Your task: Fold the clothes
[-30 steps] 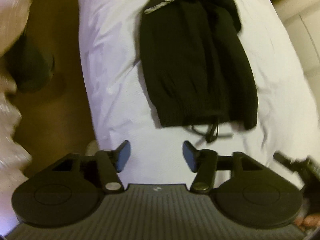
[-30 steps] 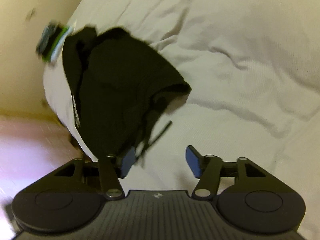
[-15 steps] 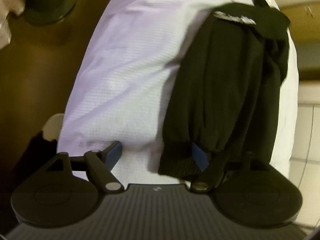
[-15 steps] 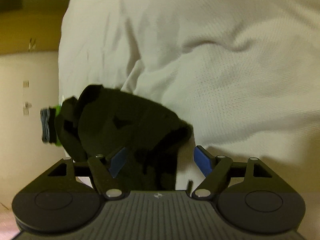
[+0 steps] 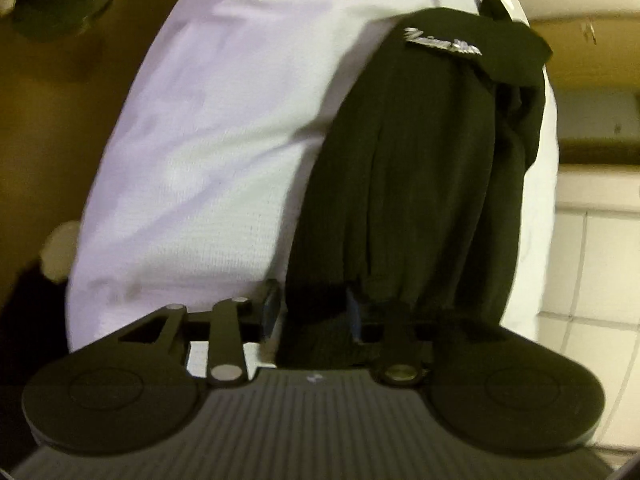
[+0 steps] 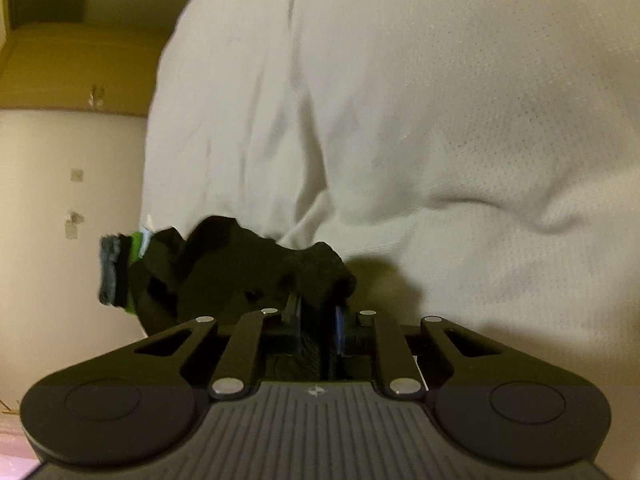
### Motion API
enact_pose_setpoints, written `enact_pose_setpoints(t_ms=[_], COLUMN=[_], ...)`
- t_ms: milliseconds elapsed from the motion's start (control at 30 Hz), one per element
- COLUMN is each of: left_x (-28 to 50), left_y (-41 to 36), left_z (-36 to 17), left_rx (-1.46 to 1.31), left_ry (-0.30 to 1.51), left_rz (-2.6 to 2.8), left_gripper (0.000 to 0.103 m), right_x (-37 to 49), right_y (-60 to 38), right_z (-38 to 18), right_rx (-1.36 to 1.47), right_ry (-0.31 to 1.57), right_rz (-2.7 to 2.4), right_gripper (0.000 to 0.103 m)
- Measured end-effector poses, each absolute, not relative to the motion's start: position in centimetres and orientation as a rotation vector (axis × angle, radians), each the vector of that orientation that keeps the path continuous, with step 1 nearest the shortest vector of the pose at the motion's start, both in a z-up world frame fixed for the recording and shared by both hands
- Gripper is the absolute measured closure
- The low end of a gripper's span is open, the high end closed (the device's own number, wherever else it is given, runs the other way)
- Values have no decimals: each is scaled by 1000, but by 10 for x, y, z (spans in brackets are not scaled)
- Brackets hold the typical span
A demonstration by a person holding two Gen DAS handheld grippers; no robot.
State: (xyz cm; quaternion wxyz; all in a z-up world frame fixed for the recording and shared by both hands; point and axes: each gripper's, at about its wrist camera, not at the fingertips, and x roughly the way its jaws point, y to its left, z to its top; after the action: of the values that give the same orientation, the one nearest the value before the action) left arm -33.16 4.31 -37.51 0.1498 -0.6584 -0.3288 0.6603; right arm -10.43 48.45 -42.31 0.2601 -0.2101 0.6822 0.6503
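Note:
A black knit garment (image 5: 420,168) lies lengthwise on the white bedding (image 5: 208,152), a white logo (image 5: 440,42) near its far end. My left gripper (image 5: 312,312) is shut on the garment's near ribbed hem, with dark cloth bunched between the blue pads. In the right wrist view the same black garment (image 6: 248,264) is a crumpled heap at the bed's edge. My right gripper (image 6: 318,316) is shut on its near corner, and fabric fills the narrow gap between the fingers.
White rumpled bedding (image 6: 420,128) fills most of the right wrist view. A grey and green object (image 6: 120,272) sits beyond the garment at the bed's edge. Brown floor (image 5: 60,128) lies left of the bed, pale tiled floor (image 5: 592,264) to its right.
Both grippers have moved in from open onto the garment's near edge and shut on it. The views have dropped closer to the bed.

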Motion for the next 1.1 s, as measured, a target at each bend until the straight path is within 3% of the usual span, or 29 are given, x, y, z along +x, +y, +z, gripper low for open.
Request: enact_pose_setpoints(t_ms=[100, 167, 267, 300, 333, 400, 433, 633, 733, 767, 833, 867, 900, 933, 967, 1100], left_x=[-331, -331, -334, -335, -336, -336, -336, -328, -317, -315, -312, -309, -307, -305, -304, -305], left_y=[46, 50, 57, 59, 61, 61, 59, 46, 47, 45, 39, 36, 37, 39, 44, 57], left_z=[-374, -373, -376, -377, -378, -366, -352, -280, -294, -312, -335, -339, -337, -335, -335, -351], left_rx=[-1851, -1830, -1827, -1826, -1825, -1786, -1745, -1542, -1618, -1707, -1808, -1808, -1784, -1758, -1747, -1762], left_ry=[-985, -983, -949, -938, -926, -885, -854, -596, -396, -435, -556, -632, -655, -672, -650, -625], left_rz=[1889, 1886, 1890, 1892, 1893, 1892, 1888, 1887, 1898, 1880, 1843, 1828, 1826, 1824, 1836, 1842], left_gripper=[62, 58, 43, 43, 45, 96, 96, 94, 87, 87, 87, 84, 70, 60, 43, 39], right_x=[-111, -111, -107, -106, -107, -113, -115, -94, -74, -67, -51, -44, -41, -39, -36, -44], right_y=[480, 474, 471, 470, 471, 473, 475, 488, 491, 491, 488, 486, 484, 482, 480, 484], right_z=[-433, -437, -452, -459, -463, -466, -458, -374, -381, -391, -419, -425, -424, -422, -420, -419], right_rx=[-642, -628, -568, -554, -557, -586, -593, -526, -650, -702, -755, -733, -715, -697, -680, -664], right_ry=[1889, 1887, 1958, 1982, 1994, 1980, 1958, 1886, 1801, 1768, 1786, 1814, 1804, 1793, 1782, 1754], right_rz=[1748, 1763, 1670, 1635, 1622, 1634, 1665, 1922, 1812, 1743, 1546, 1511, 1537, 1563, 1589, 1674], right_gripper=[56, 54, 48, 48, 48, 80, 91, 93, 89, 80, 78, 68, 56, 50, 42, 41])
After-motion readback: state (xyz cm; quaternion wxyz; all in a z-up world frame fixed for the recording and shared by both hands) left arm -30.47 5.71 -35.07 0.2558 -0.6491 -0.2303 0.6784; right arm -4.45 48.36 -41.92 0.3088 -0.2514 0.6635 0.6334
